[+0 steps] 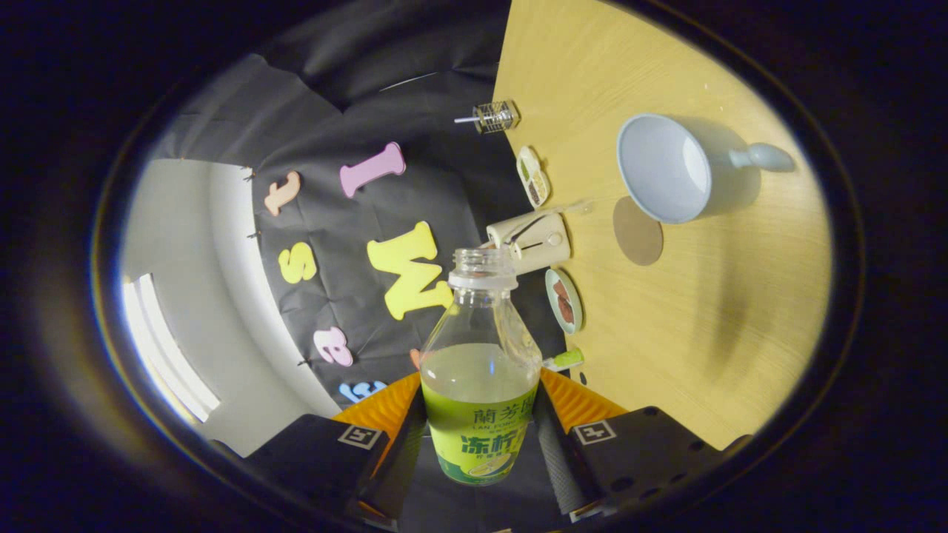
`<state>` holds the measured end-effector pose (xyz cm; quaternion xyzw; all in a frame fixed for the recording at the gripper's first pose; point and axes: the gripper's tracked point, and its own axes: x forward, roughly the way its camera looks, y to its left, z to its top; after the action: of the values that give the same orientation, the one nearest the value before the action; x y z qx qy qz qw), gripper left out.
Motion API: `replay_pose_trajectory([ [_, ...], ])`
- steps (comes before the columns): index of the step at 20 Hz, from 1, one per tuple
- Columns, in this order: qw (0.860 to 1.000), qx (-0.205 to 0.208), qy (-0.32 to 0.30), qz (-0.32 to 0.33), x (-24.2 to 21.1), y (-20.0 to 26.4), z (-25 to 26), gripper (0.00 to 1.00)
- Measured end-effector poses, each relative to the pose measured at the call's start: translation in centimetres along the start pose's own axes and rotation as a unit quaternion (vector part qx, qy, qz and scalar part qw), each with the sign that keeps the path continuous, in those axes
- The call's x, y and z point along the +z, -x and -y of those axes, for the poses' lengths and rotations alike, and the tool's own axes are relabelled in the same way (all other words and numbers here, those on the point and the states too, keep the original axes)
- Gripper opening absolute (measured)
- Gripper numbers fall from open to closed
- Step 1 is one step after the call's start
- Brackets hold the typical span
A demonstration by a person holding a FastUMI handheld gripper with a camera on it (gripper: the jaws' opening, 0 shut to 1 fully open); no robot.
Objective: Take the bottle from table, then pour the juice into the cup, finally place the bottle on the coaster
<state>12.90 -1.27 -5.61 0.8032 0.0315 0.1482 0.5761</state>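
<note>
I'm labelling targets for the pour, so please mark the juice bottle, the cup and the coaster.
juice bottle (480,385): gripper view, on its body, between the fingers.
cup (661,169): gripper view, on its inner wall.
coaster (638,233): gripper view, on its flat top.

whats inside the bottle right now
The bottle, shut between the gripper's fingers, has no cap. Pale yellowish juice shows below clear, empty glass near the neck. Its label hides the lower part, so the juice there cannot be seen.

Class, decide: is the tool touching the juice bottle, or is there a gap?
Touching. In the gripper view, both fingers press the labelled sides of the bottle, held between them, with no gap visible.
</note>
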Motion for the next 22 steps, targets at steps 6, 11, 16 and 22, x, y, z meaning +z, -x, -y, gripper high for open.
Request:
replay_pose_trajectory([
  [6, 0.999, -0.016, -0.034, -0.009, 0.4, -0.7, 1.1, 0.79],
  [11, 0.998, -0.020, -0.055, -0.008, 0.4, -0.2, 1.1, 0.79],
  [16, 0.996, -0.009, -0.091, -0.003, 0.9, -0.3, 0.9, 0.78],
  [22, 0.992, -0.011, -0.124, -0.007, 0.8, -0.5, 0.7, 0.79],
])
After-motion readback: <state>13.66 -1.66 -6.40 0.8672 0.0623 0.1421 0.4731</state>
